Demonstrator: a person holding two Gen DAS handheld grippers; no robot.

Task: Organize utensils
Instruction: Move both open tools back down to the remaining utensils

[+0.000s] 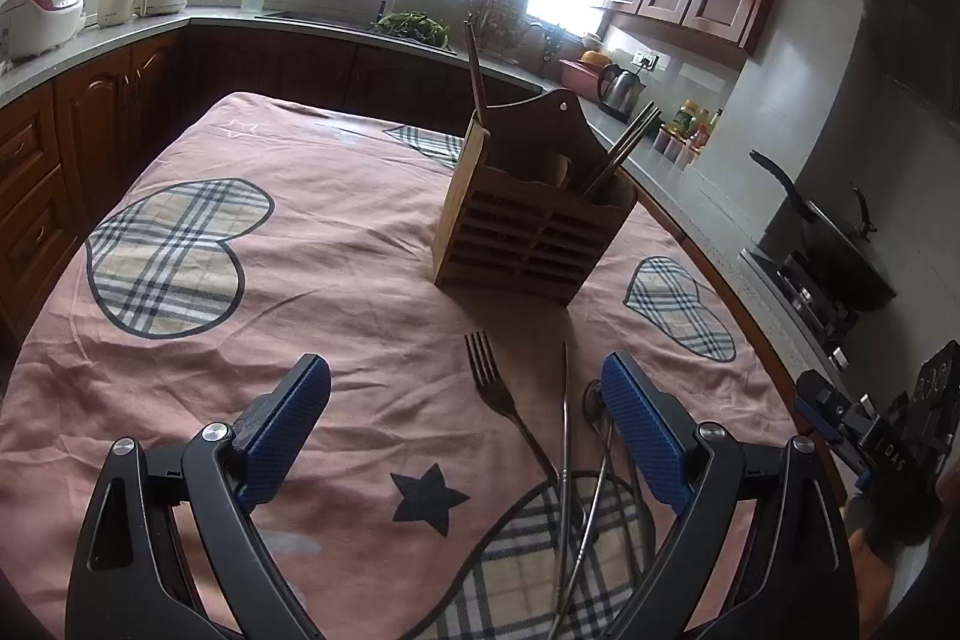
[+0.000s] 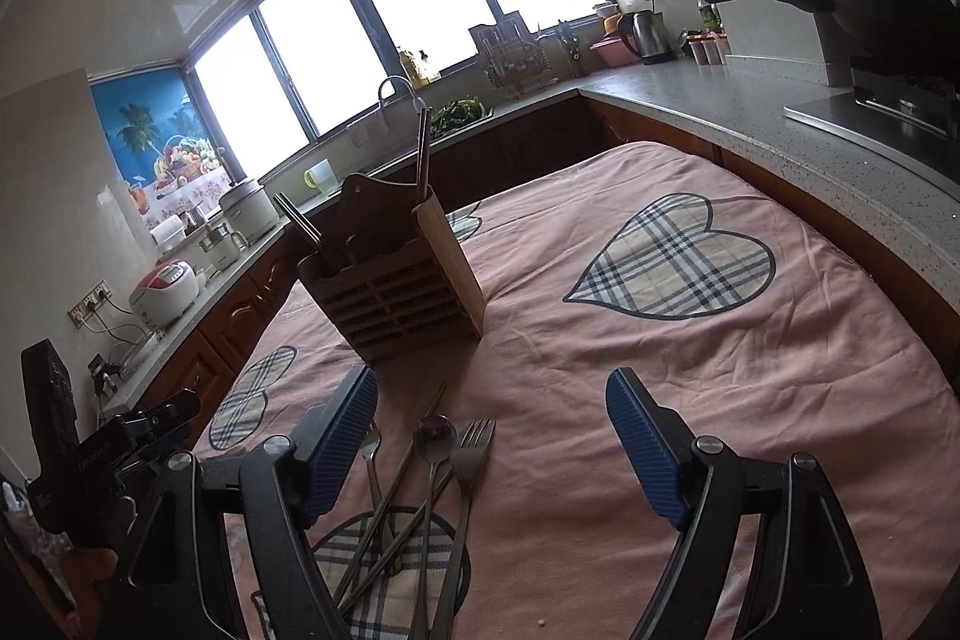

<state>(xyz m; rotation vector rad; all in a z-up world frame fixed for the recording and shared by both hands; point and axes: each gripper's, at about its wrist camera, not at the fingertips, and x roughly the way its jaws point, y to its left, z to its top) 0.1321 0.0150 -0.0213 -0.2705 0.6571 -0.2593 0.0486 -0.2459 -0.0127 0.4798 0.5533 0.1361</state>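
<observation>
A wooden slatted utensil holder (image 1: 528, 220) stands upright on the pink tablecloth (image 1: 336, 280), with chopsticks (image 1: 618, 148) sticking out of it. It also shows in the right wrist view (image 2: 402, 292). Loose metal utensils lie in a pile in front of it: a fork (image 1: 498, 394), a chopstick (image 1: 565, 418) and a spoon (image 1: 594, 400). The right wrist view shows a fork (image 2: 468, 466), a spoon (image 2: 435, 436) and chopsticks (image 2: 390, 508). My left gripper (image 1: 465, 400) is open above the cloth, the pile by its right finger. My right gripper (image 2: 492, 412) is open, the pile by its left finger.
Kitchen counters (image 2: 750, 100) run along the table's far and right sides, with a kettle (image 1: 621, 91), a rice cooker (image 1: 39, 16), a sink with greens (image 1: 414, 25) and a wok on the stove (image 1: 840, 244). The other gripper shows at each view's edge (image 1: 888, 436).
</observation>
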